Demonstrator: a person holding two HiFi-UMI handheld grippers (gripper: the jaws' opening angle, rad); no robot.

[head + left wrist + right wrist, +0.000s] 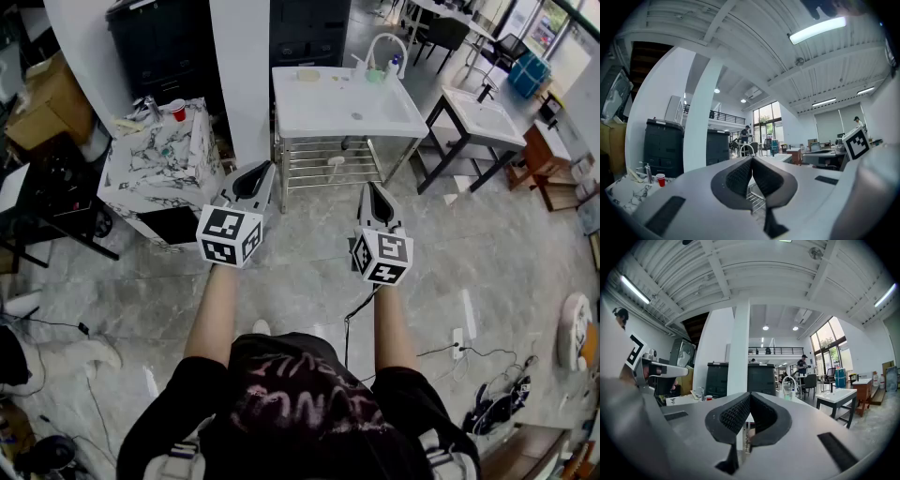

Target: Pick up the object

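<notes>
Left tongs (262, 173) and right tongs (373, 192) are both closed on nothing, level at mid-frame. At top centre, a white sink bench (319, 117) carries a small yellowish block (307, 75). A red cup (177, 110) stands upper left.

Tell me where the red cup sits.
Head view, upper left: the red cup stands on the marble counter, beside its tap, left of the white sink table.

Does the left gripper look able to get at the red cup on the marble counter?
Probably, but not from here: the left gripper is shut and held short of the marble counter, with nothing visible between it and the red cup. It must move nearer and open.
</notes>
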